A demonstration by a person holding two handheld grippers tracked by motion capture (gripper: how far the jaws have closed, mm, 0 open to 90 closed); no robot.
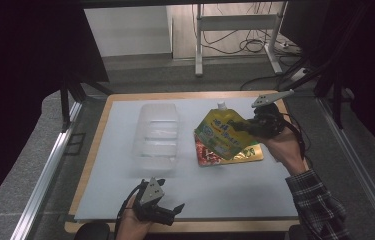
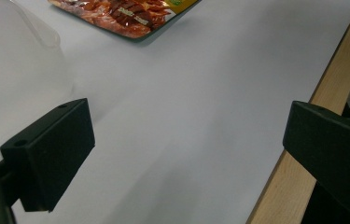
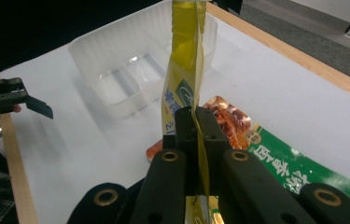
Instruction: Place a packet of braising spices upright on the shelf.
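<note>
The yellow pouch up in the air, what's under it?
Under the yellow pouch, held by the right gripper, lies a red snack packet on the table. The pouch covers part of it.

Yellow spouted pouch (image 1: 221,132) with a green-and-blue label patch, white lettering and a white cap, pinched in the black right gripper (image 1: 247,127). Flat packet (image 1: 252,151) beneath it: gold edge, red-orange food print toward the left, green panel with white characters toward the right. Clear, colourless plastic tray (image 1: 156,136) further left. Pale grey-white mat (image 1: 210,192) over a light wooden tabletop (image 1: 91,161). Dark plaid sleeve (image 1: 320,207), near right. Black left gripper (image 1: 167,212), grey plate on top.
</note>
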